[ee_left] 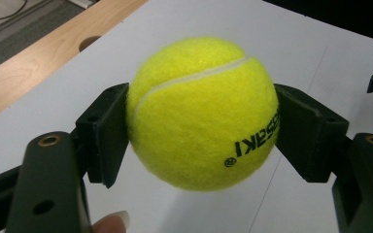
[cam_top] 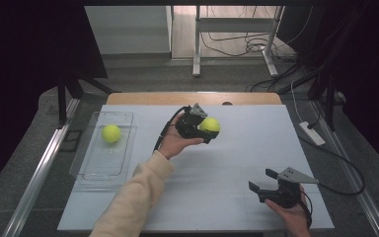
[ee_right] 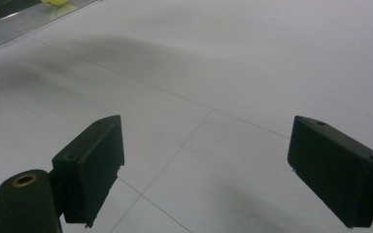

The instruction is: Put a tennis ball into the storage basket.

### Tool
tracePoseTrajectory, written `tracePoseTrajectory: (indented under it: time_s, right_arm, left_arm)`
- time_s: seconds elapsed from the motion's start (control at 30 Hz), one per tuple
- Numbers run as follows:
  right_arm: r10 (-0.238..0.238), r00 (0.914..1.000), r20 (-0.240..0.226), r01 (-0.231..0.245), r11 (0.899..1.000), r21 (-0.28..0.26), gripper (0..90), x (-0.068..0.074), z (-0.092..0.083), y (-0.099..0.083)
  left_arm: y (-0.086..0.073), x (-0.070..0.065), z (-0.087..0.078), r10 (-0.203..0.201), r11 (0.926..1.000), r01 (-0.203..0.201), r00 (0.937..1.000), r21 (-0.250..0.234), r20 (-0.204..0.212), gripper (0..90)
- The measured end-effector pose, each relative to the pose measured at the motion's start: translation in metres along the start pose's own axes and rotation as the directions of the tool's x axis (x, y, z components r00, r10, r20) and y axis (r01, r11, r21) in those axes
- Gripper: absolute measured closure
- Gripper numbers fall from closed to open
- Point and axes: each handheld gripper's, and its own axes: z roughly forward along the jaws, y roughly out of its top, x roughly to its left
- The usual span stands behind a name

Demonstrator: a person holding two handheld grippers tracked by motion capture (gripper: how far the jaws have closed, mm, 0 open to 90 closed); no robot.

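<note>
So the left tongs are clamped on a tennis ball, one pad on each side, holding it clear above the white desk near the middle. There's already another ball sitting in the clear tray off to the left, so my guess is this one's headed there too. The right tongs just hang by the near edge, spread wide and empty, probably keeping out of the way.

Cream sleeve, black tongs w/ grey plate, brass screws.
</note>
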Motion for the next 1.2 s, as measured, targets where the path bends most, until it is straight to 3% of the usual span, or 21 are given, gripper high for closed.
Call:
tracePoseTrajectory:
  time_s: [1.2]
  right_arm:
    - [0.006, 1.0, 0.006, -0.006, 1.0, 0.0, 13.3, -0.002, -0.001, -0.001]
  left_arm:
    - [-0.009, 0.003, -0.032, -0.015, 0.9978, 0.014, 0.9996, -0.065, -0.022, 27.4]
